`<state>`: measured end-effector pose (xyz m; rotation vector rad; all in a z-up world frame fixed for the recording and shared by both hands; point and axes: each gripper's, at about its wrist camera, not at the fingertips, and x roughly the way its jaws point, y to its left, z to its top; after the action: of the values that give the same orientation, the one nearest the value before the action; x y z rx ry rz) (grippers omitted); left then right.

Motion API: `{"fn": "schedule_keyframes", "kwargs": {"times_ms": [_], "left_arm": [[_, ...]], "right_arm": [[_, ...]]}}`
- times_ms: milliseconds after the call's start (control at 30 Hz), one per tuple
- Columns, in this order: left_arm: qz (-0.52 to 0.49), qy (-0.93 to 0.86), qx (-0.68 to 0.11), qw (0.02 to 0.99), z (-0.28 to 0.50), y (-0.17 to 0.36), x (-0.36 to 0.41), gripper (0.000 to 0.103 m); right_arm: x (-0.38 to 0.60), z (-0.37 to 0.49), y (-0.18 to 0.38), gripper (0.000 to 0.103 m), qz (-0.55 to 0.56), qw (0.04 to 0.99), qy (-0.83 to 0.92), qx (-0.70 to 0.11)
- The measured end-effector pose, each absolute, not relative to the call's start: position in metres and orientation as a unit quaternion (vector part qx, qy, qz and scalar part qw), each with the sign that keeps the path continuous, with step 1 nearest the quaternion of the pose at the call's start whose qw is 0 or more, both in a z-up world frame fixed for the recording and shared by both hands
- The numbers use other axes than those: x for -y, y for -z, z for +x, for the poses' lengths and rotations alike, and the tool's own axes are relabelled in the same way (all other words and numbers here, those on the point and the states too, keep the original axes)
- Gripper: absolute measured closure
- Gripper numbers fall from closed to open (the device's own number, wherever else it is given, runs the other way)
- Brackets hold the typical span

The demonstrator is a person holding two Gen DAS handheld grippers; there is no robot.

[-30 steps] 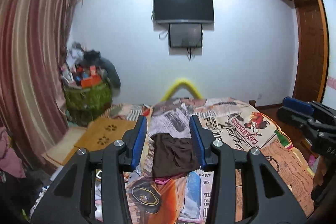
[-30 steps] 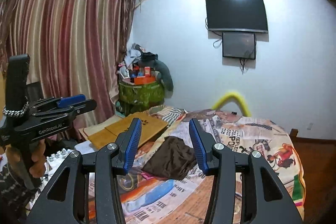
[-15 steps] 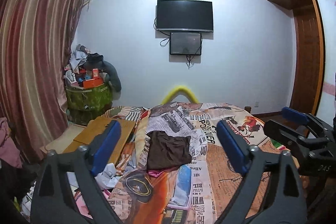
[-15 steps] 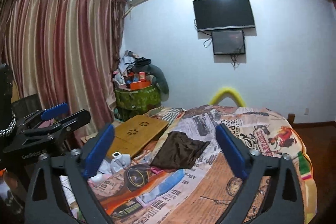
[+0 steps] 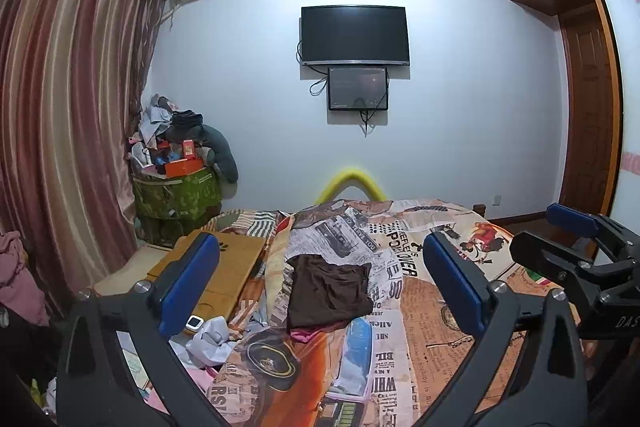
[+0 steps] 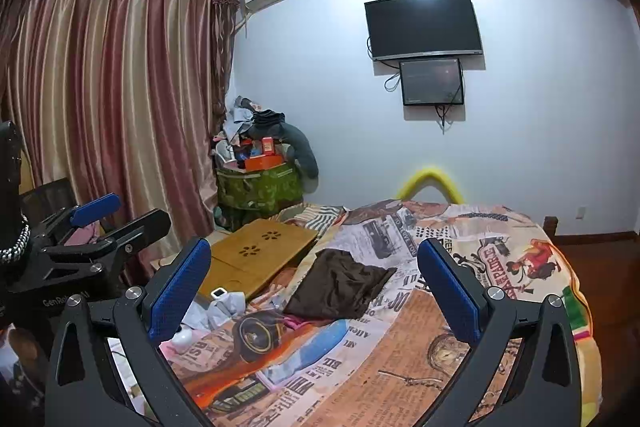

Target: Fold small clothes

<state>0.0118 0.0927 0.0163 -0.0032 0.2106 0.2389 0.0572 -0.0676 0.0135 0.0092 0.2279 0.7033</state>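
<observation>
Starting at the left, a wooden lap tray [image 5: 228, 267] lies beyond the left finger of the left tongs [image 5: 320, 247], at the edge of the bed. The jaws of these tongs are opening and nothing is between them. They hang above the near part of the printed bed cover [image 5: 440, 327], not touching it.

Straight ahead of both tongs, well apart from the fingertips, the brown garment [image 5: 328, 291] lies loosely on the cover. It is partly doubled over and wrinkled, and a bit of pink cloth [image 5: 304, 335] shows from under its near edge.

To the right, the right tongs [image 6: 314, 247] are spread wide and also empty. From this side the garment appears between the two fingers but farther away.

I judge that the garment is light, thin and very soft, maybe a little slippery. It will sag and crumple when lifted. A good hold would be at two corners of one edge, one for each tongs, pinching only the brown layer. The pink cloth below could come up together with it.
</observation>
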Motion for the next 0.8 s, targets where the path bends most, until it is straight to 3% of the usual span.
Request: {"fn": "schedule_keyframes", "kwargs": {"times_ms": [800], "left_arm": [[-0.02, -0.106, -0.115, 0.987, 0.0211, -0.0097, -0.0984, 0.0]], "right_arm": [[0.0689, 0.0552, -0.0132, 0.0, 0.009, 0.935, -0.334, -0.121]]}}
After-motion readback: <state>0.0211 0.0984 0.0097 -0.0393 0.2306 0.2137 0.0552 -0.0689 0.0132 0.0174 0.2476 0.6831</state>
